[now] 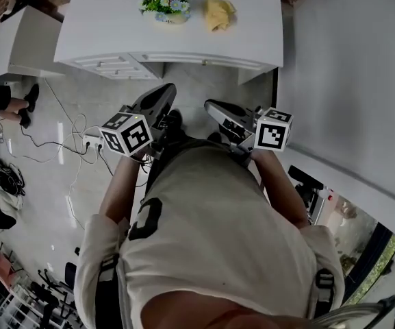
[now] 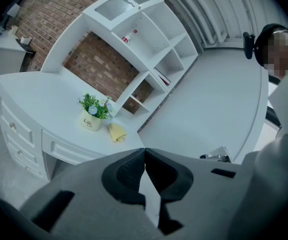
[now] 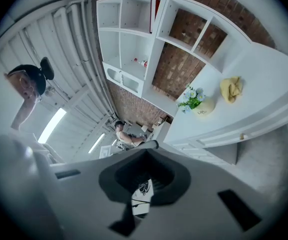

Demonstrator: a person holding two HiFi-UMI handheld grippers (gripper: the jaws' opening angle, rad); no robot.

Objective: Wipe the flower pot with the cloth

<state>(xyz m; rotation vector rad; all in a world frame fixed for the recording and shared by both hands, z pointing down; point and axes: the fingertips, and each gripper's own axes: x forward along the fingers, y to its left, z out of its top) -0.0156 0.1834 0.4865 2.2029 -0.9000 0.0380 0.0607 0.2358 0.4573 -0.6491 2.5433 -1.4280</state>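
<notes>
- While I stand well short of it, the white desk [image 1: 101, 26] fills the top of my head view.
- My left gripper [image 1: 164, 91] and right gripper [image 1: 212, 105] are up by my chest, both with jaws pressed together, nothing between them.
- Flowers and all, the pot [image 1: 175, 18] sits on the desk, well ahead of both grippers.
- Yellow and crumpled, the cloth [image 1: 219, 14] lies just beside the pot, on its right as I look.

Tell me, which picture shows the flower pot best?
The left gripper view: the flower pot shows its side and lettering, beside the cloth. The head view sees mostly its flowers from above. The right gripper view shows it tilted sideways.
</notes>
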